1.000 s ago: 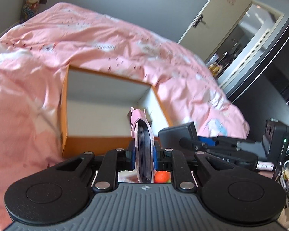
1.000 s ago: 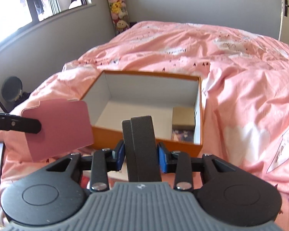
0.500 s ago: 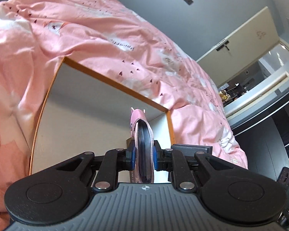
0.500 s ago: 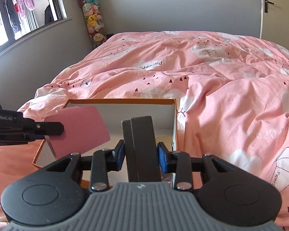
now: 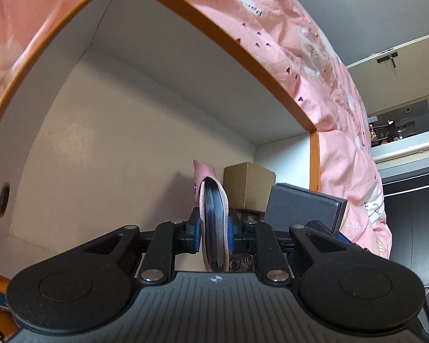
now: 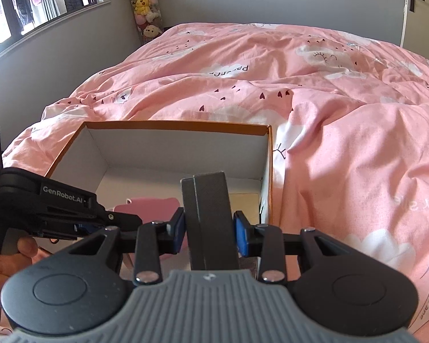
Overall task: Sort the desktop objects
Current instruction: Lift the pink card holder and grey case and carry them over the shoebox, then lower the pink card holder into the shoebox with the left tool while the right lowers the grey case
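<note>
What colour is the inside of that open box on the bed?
White inside the box, with an orange rim and outside; the right wrist view shows it best.

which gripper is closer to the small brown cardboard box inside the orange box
Left. The left gripper, clamping the pink notebook, is down inside the orange box, just short of the brown box. The right gripper, holding a grey case, sits near the front edge.

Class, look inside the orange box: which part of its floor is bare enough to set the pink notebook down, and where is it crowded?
Bare: the white floor of the orange box along its left wall and far wall, left of the pink notebook. Crowded: the right corner, where the brown carton stands and the grey box comes in.
</note>
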`<state>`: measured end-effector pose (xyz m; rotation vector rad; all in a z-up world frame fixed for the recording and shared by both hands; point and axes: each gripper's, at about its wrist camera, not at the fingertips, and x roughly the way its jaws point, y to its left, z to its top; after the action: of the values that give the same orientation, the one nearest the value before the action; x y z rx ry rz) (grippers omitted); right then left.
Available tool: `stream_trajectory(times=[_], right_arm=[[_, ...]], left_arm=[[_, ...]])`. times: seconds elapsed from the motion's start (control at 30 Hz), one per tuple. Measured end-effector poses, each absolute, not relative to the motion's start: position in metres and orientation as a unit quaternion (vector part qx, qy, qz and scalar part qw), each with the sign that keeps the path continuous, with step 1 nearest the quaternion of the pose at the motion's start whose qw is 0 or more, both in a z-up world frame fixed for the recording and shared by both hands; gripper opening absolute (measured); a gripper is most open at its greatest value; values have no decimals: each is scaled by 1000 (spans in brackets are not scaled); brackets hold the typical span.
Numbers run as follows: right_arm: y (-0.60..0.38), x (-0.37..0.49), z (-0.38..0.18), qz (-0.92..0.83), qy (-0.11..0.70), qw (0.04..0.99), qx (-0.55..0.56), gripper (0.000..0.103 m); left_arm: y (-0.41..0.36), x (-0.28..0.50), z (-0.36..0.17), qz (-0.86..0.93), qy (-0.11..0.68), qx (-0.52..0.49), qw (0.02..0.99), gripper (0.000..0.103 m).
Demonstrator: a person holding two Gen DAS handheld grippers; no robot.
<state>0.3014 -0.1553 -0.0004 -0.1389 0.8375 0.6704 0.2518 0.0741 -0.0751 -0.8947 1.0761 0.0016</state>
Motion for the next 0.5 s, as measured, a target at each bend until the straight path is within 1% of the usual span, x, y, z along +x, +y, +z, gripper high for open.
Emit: stream_trajectory(times=[0.2,0.3,0.4,0.43,0.47,0.5], right_arm=[[-153,302,-2,321,392,859,-80,38],[-156,303,0,317,388,862,-81,38],[-160,303,4,309,379,868,-85,38],[-162,303,6,307,377,870,-87,38],[-164,303,6,304,377,871,-87,38],[-165,304,7,302,377,871,-88,38]], left_arm=[[69,253,-75,6,530,-385,755,20],[65,257,-71,8,548,-352,759,25],[59,263,-70,0,577,-308,756,39],[58,264,-70,-7,583,-298,756,51],[58,263,-69,-14,587,-291,755,58],[58,263,-68,-17,591,-282,755,59]])
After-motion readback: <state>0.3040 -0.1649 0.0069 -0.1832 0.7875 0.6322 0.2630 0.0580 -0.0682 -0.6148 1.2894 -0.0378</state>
